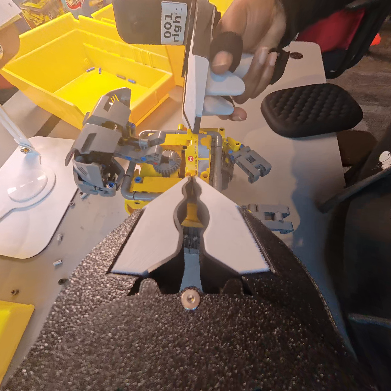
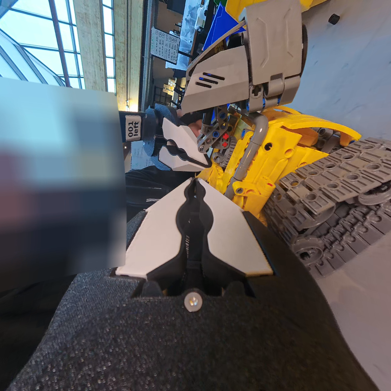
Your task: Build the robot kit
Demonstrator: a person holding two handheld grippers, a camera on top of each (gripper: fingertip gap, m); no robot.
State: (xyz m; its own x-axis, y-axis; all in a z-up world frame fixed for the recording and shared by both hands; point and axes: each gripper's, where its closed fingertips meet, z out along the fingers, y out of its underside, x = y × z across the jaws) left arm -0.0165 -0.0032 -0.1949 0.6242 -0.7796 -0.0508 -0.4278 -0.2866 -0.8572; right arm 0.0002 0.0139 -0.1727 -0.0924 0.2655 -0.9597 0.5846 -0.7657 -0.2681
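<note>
A yellow and grey brick-built tracked vehicle model (image 1: 196, 154) lies on the pale table (image 1: 285, 169), with its grey cab (image 1: 101, 143) at the left. My left gripper (image 1: 191, 179) is shut, its tips against the model's near yellow edge. Yellow shows through the gap behind the tips. My right gripper (image 1: 195, 129), held by a hand (image 1: 249, 42), comes down from above and touches the model's far edge. In the right wrist view my right gripper (image 2: 194, 179) is shut beside the yellow body (image 2: 264, 169). The left gripper (image 2: 206, 164) meets the model opposite. Grey tracks (image 2: 338, 190) lie at the right.
Yellow bins (image 1: 88, 69) holding a few small pins stand at the back left. A white stand base (image 1: 27, 186) sits at the left. A black padded armrest (image 1: 311, 110) is at the right. A loose grey piece (image 1: 273, 218) and small pins (image 1: 57, 262) lie on the table. Left tips to right tips: about 4 cm. My left gripper's tips are some 8 cm from the loose grey piece (image 1: 273, 218).
</note>
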